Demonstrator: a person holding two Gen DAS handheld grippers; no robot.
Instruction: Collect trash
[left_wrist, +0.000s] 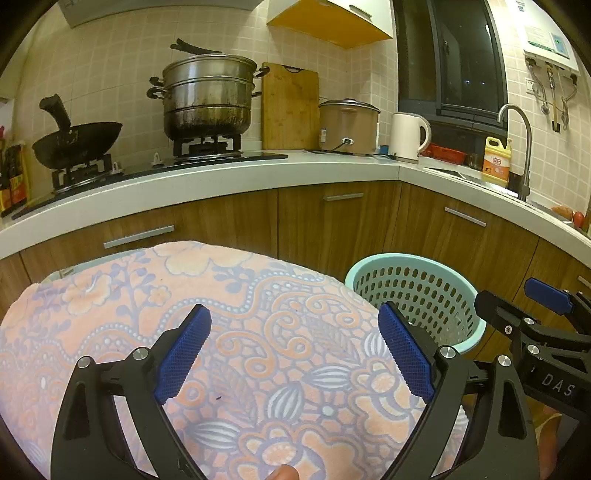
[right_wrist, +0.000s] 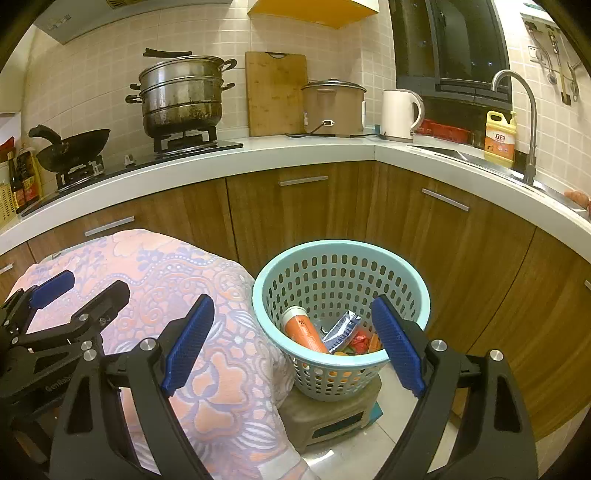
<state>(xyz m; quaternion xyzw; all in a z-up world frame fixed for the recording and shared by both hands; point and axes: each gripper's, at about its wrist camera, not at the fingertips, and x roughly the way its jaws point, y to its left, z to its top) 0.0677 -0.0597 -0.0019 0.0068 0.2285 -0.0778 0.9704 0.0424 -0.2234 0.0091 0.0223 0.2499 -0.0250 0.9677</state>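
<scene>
A pale green perforated basket (right_wrist: 340, 247) stands on a small stool (right_wrist: 332, 413) beside a mound covered in pink floral cloth (right_wrist: 166, 280). Inside it lie an orange bottle (right_wrist: 303, 328), a silver-blue wrapper (right_wrist: 341, 328) and red and orange scraps (right_wrist: 364, 341). My right gripper (right_wrist: 291, 304) is open and empty, hanging above the basket's near rim. My left gripper (left_wrist: 295, 314) is open and empty over the cloth (left_wrist: 258, 332), and it also shows as the left gripper (right_wrist: 94, 282) at the left edge. The basket (left_wrist: 417, 291) and the right gripper (left_wrist: 508, 295) sit to its right.
Brown cabinets (right_wrist: 295, 206) and a white L-shaped counter (right_wrist: 258, 155) close off the far side. On the counter stand a wok (right_wrist: 74, 147), a steamer pot (right_wrist: 181, 96), a cutting board (right_wrist: 277, 92), a rice cooker (right_wrist: 332, 107), a kettle (right_wrist: 399, 114), a faucet (right_wrist: 528, 110) and a yellow detergent bottle (right_wrist: 498, 136).
</scene>
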